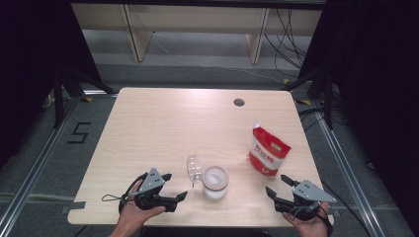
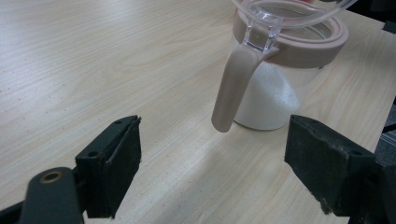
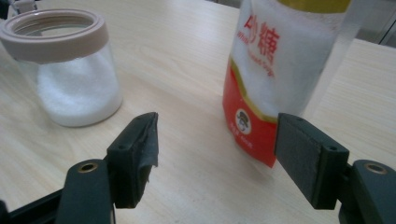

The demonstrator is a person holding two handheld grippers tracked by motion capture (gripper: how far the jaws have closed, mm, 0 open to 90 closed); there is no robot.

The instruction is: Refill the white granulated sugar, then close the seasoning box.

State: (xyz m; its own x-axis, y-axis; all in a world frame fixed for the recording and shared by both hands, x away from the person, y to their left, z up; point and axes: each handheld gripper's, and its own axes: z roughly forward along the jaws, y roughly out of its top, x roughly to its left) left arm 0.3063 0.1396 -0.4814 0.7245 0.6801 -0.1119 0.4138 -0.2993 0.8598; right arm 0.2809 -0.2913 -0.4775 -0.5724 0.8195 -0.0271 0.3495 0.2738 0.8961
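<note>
High view: one jar [image 1: 216,182] stands upright near the front edge of the surface [image 1: 163,123], long axis vertical, mouth up, white powder inside. Its clear lid [image 1: 193,169] is flipped open, hanging off the jar's left side and standing on edge. One red-and-white bag [image 1: 267,150] stands upright to the right and slightly behind the jar, well apart from it, top leaning a little left. Left gripper [image 1: 177,186] sits just left of the jar, fingers spread, nothing between them, pointing right toward it. Right gripper [image 1: 279,185] is in front of the bag, fingers released, empty, pointing up-left. One dark hole [image 1: 239,102] near the far edge.

Left gripper view: jar [image 2: 280,70] straight ahead, beige ring on top, beige latch tab [image 2: 232,88] hanging down its near side. Bare surface between fingers [image 2: 116,163] and jar.

Right gripper view: bag [image 3: 275,79] ahead at right, jar [image 3: 70,70] at left. Fingers [image 3: 135,154] apart; bag's lower edge sits near the right one, not touching.
</note>
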